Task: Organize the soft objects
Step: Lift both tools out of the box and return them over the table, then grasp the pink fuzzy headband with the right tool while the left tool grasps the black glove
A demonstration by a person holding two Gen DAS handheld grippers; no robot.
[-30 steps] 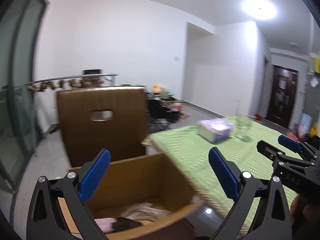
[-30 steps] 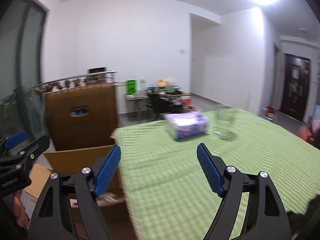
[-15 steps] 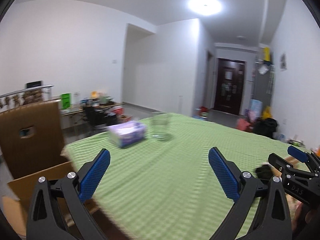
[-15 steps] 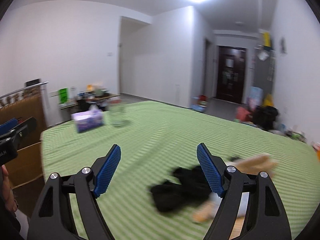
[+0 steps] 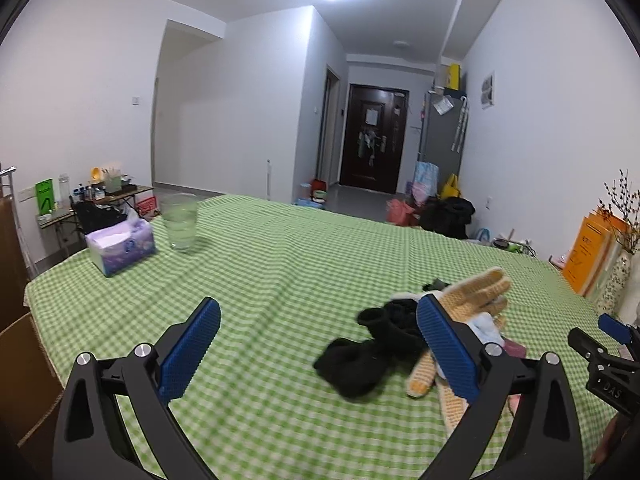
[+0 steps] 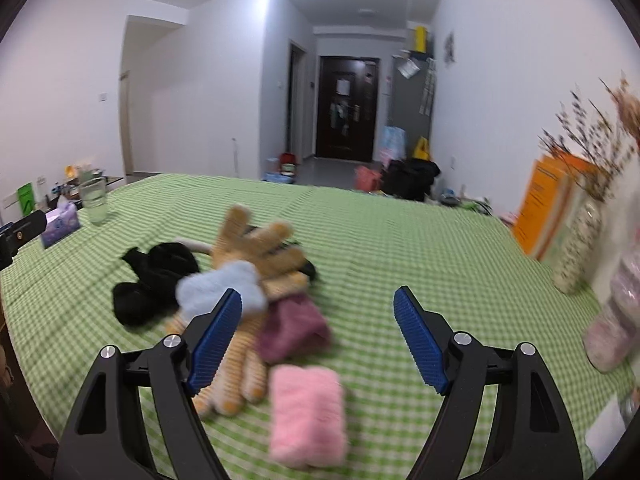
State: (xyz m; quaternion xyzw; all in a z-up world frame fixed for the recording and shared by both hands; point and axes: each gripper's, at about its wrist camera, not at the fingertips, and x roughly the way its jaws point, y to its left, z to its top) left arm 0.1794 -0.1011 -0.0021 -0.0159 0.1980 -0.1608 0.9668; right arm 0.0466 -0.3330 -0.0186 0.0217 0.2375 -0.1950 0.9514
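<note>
Blue-padded jaws of the right gripper (image 6: 318,334) stand wide apart and empty, nearest the viewer, above a green checked tablecloth (image 6: 400,248). Just below and between them lies a pink fluffy cloth (image 6: 307,414), with a maroon piece (image 6: 292,326) just beyond it. Left of those, a tan knitted glove (image 6: 256,248), a pale blue fluffy piece (image 6: 222,290) and a black sock (image 6: 154,280) overlap in a loose pile. The left gripper (image 5: 318,346), also wide and empty, faces the black sock from the pile's left side. Farther left stand a tissue box (image 5: 120,246) and a drinking glass (image 5: 180,222). Taking the pink cloth first seems wise: it lies apart, so the pads should close on its middle alone.
</note>
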